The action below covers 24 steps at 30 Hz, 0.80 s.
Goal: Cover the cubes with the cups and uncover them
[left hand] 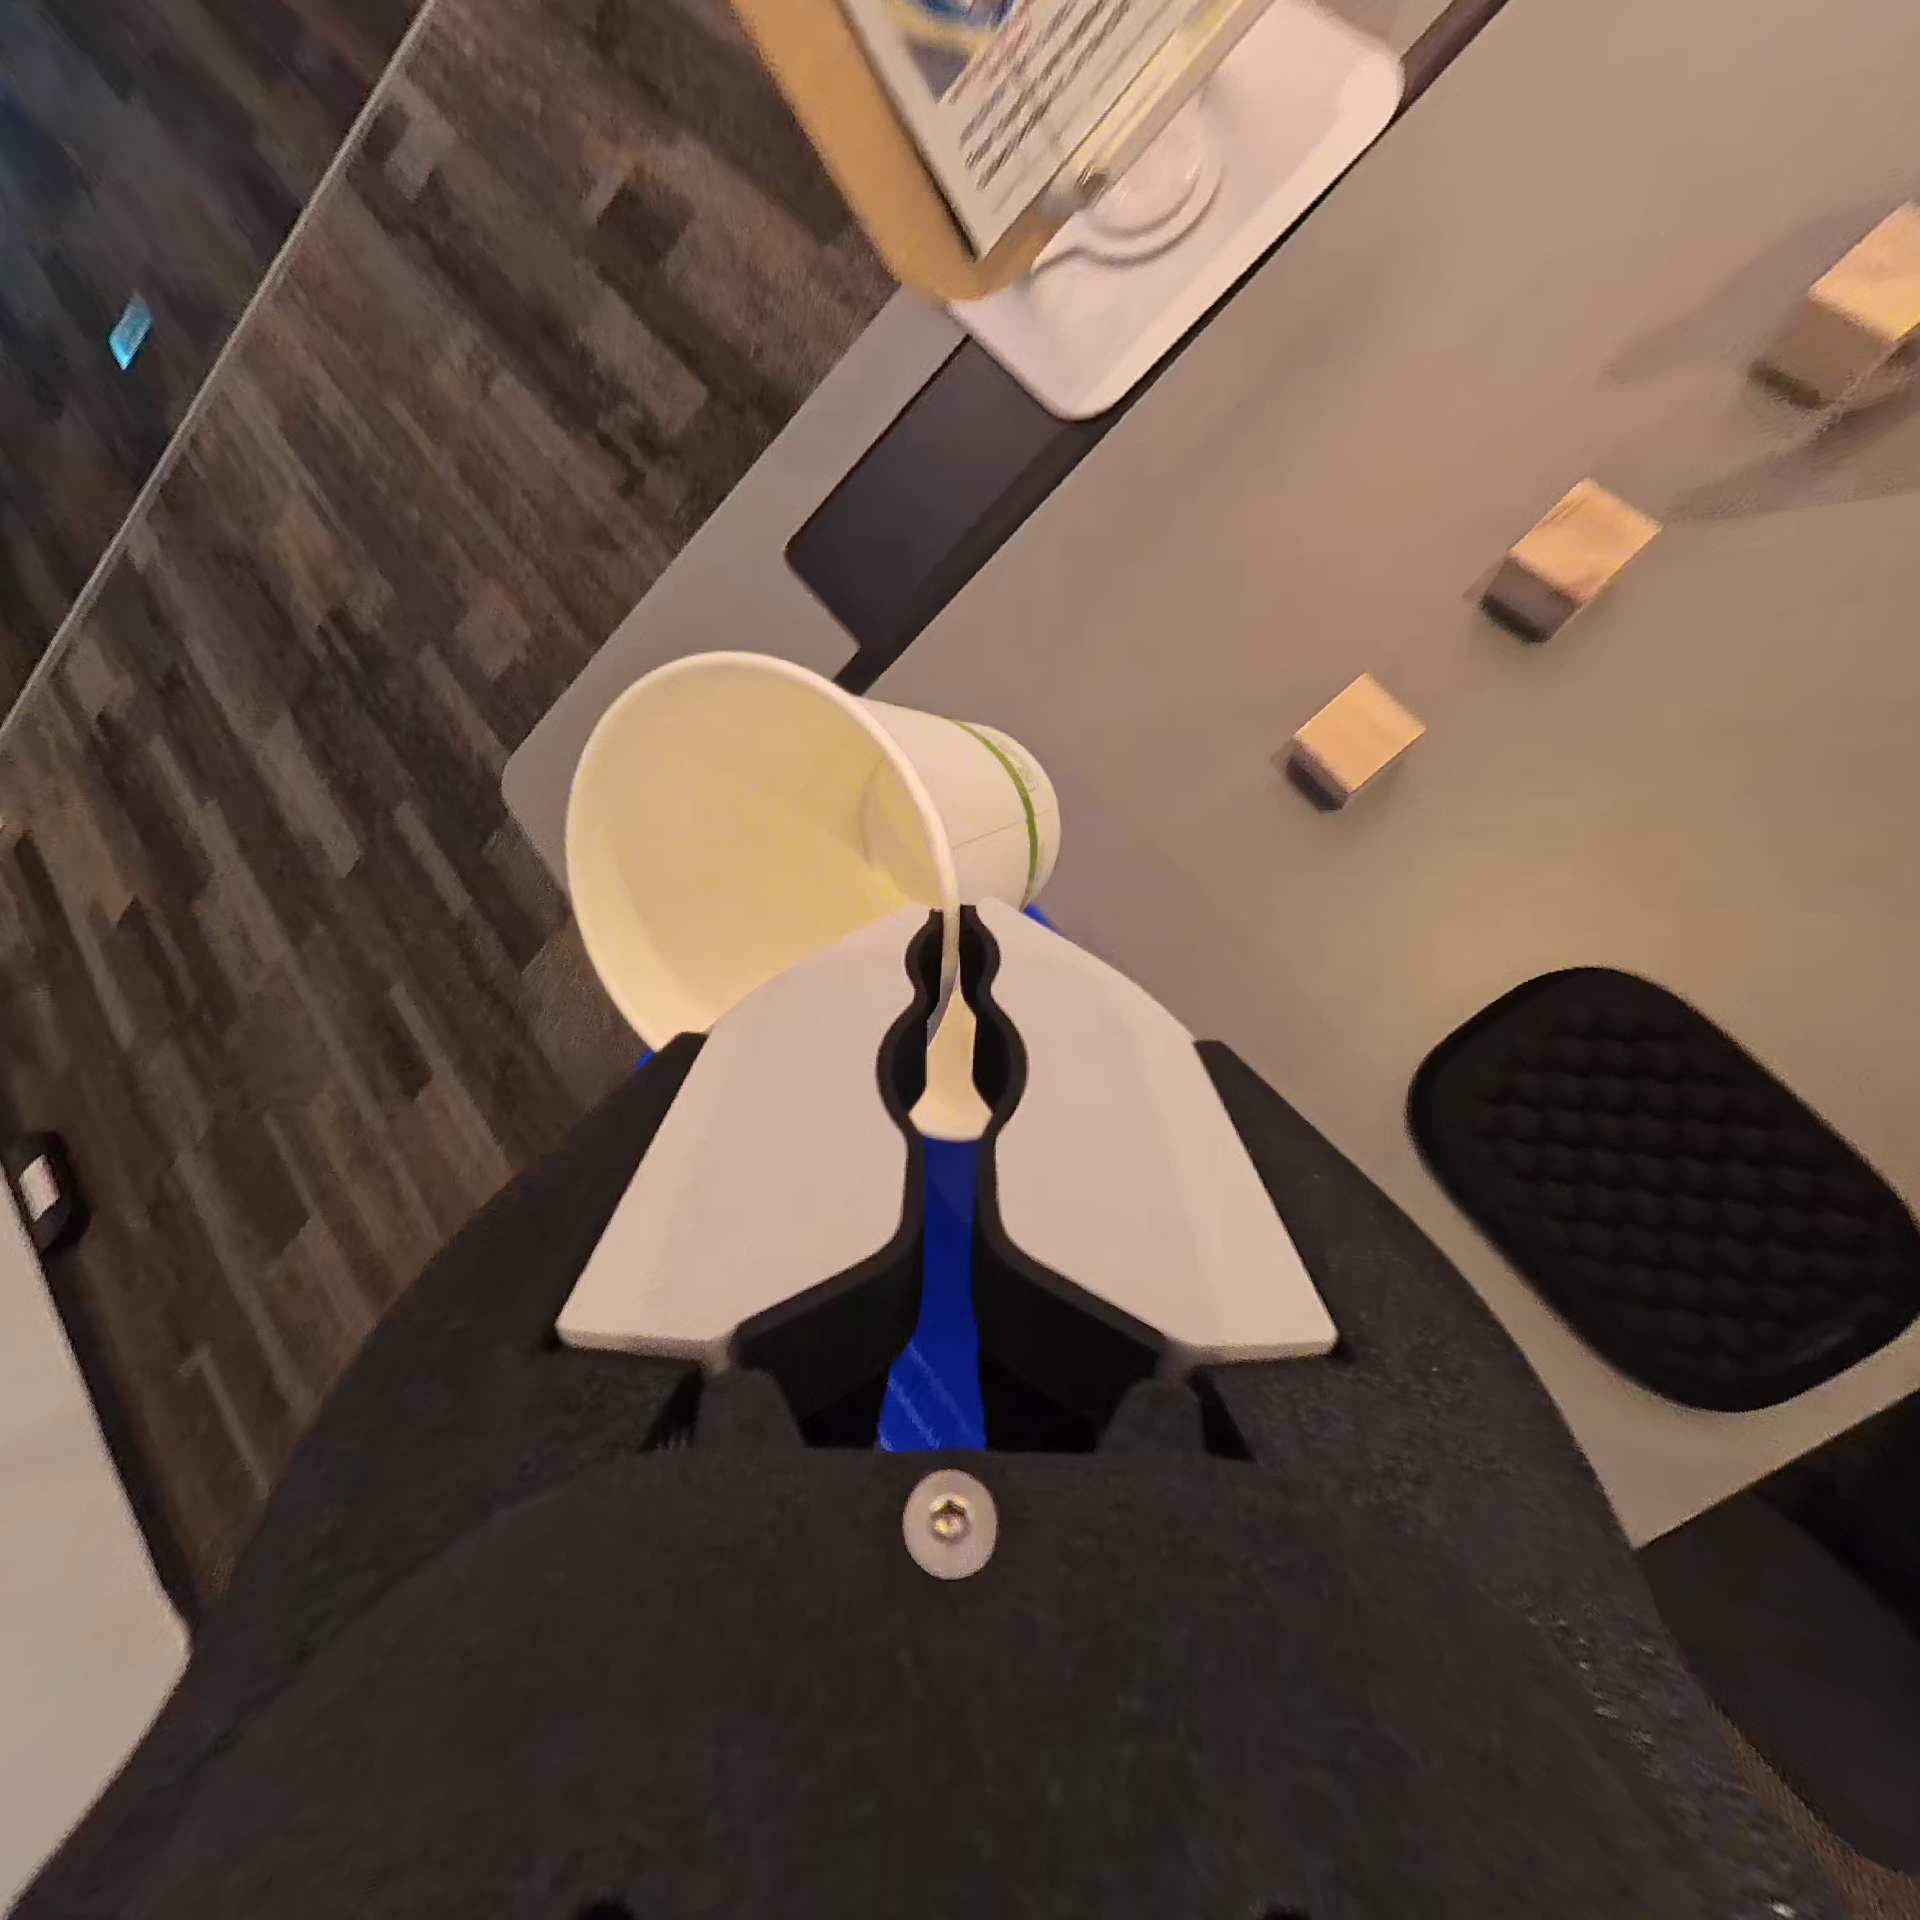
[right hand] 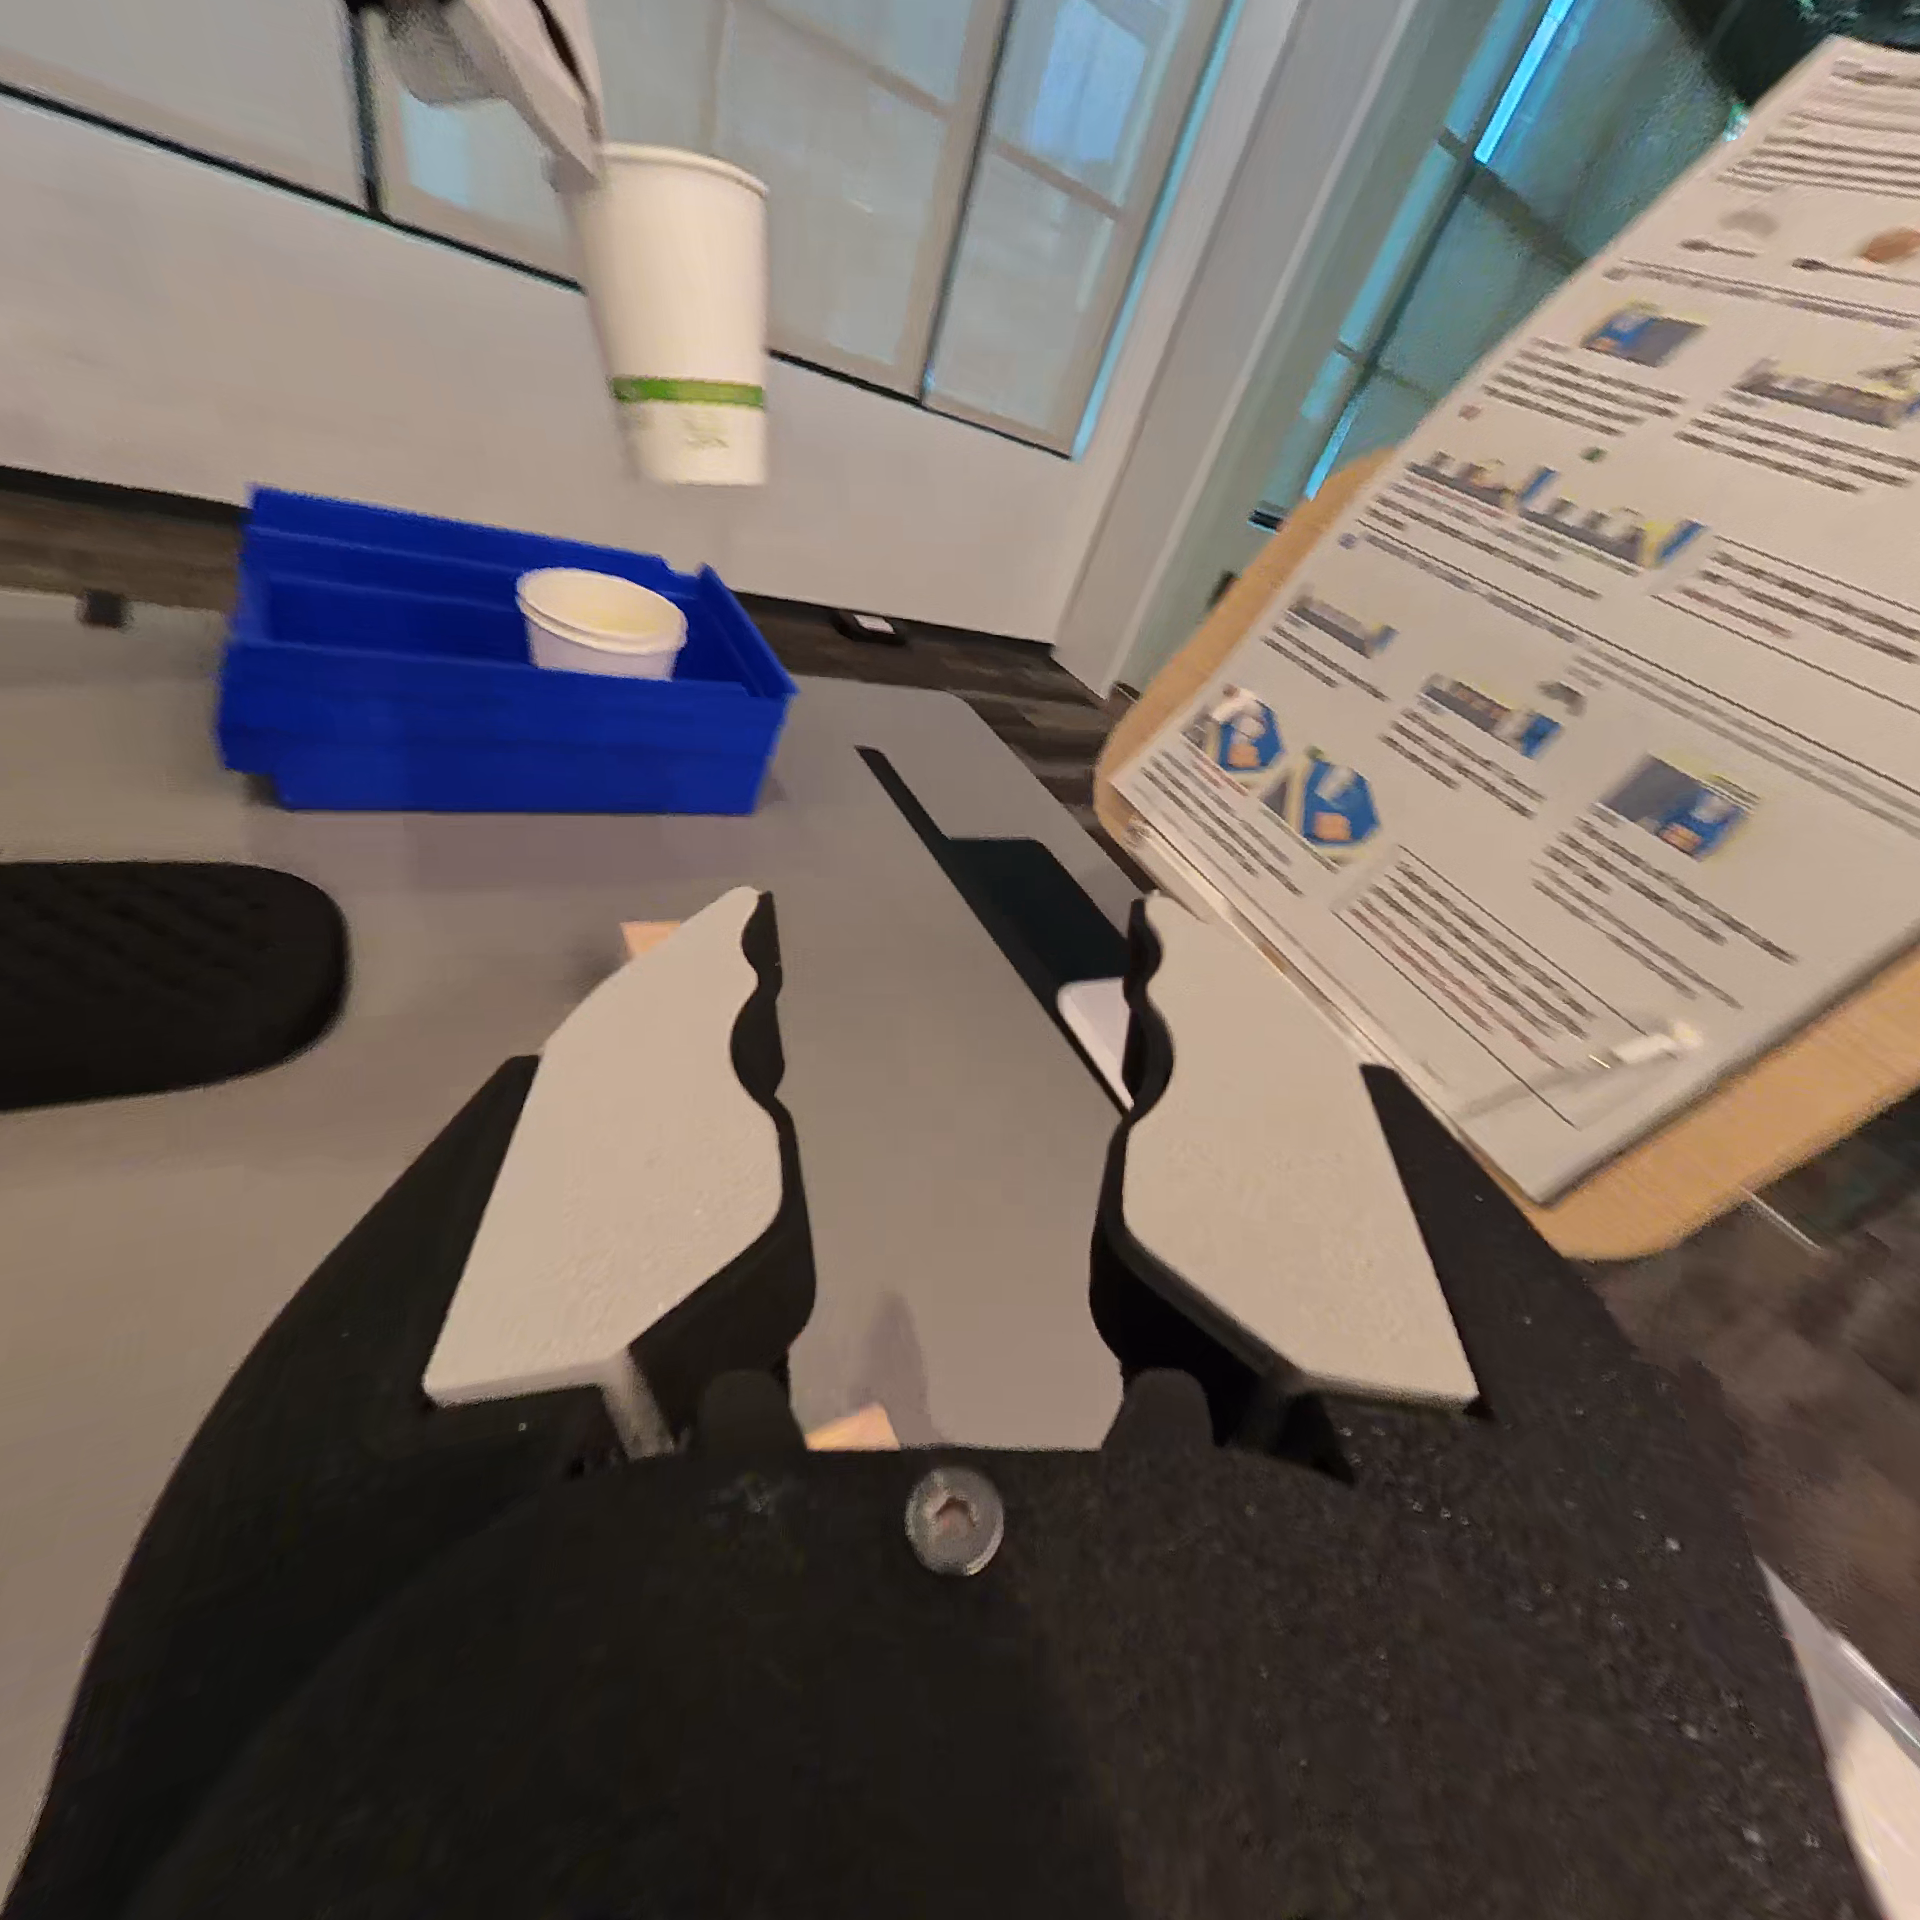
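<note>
The left tongs [left hand: 951, 925] are pinching the rim of a white paper cup [left hand: 769, 831] with a green band near its base — the cup is lifted clear of the grey desk [left hand: 1195, 675], and in the right wrist view it hangs mouth-up above a blue bin [right hand: 499, 748]. A second paper cup [right hand: 601, 621] stands upright inside that bin, which sits on the desk toward its far edge.

Three wooden cubes [left hand: 1356, 740] lie uncovered in a diagonal row on the desk, well apart from the held cup; the farthest one is blurred. A black mesh pad [left hand: 1662, 1184] rests on the desk near its front edge.

The right tongs [right hand: 951, 925] are spread wide and hold nothing — they hover low over the desk, with a sliver of a wooden cube showing just behind the left finger [right hand: 644, 1132]. A printed instruction sheet on a tan board [right hand: 1558, 727] stands tilted to the right.
</note>
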### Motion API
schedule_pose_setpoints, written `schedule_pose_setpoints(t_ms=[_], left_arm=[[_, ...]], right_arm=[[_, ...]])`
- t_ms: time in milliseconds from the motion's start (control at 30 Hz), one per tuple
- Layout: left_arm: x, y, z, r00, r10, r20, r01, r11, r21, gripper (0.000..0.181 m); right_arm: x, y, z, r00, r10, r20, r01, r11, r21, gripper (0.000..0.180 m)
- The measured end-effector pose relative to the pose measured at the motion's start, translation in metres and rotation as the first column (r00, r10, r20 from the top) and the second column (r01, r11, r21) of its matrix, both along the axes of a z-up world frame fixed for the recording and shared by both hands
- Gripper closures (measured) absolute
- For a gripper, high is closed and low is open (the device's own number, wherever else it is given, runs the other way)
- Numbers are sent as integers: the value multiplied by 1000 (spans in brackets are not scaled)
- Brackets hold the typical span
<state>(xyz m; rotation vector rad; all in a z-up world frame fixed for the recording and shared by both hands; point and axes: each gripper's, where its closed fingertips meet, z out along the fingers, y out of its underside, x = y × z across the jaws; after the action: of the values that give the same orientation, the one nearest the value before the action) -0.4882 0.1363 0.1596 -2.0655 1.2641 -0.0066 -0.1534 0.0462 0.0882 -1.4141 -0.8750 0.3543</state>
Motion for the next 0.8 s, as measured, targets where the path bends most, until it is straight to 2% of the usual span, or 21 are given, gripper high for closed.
schedule_pose_setpoints(t_ms=[33, 267, 533, 667, 800], left_arm=[[9, -5, 3, 999, -25, 21, 25, 1000, 1, 178], [84, -47, 25, 966, -231, 119, 230, 973, 22, 178], [170, -110, 45, 865, -462, 196, 462, 885, 48, 178], [201, -135, 51, 808, -546, 221, 546, 835, 67, 178], [218, -150, 53, 770, -591, 242, 593, 802, 72, 178]], right_arm=[[-11, -2, 1, 999, 36, -21, -36, 999, -1, 117], [-75, -16, 12, 949, 236, -209, -237, 971, 23, 109], [-88, -10, 23, 885, 233, -404, -227, 972, 64, 92], [-84, -16, 37, 830, 261, -493, -241, 965, 106, 86], [-78, -30, 57, 742, 330, -583, -294, 942, 159, 87]])
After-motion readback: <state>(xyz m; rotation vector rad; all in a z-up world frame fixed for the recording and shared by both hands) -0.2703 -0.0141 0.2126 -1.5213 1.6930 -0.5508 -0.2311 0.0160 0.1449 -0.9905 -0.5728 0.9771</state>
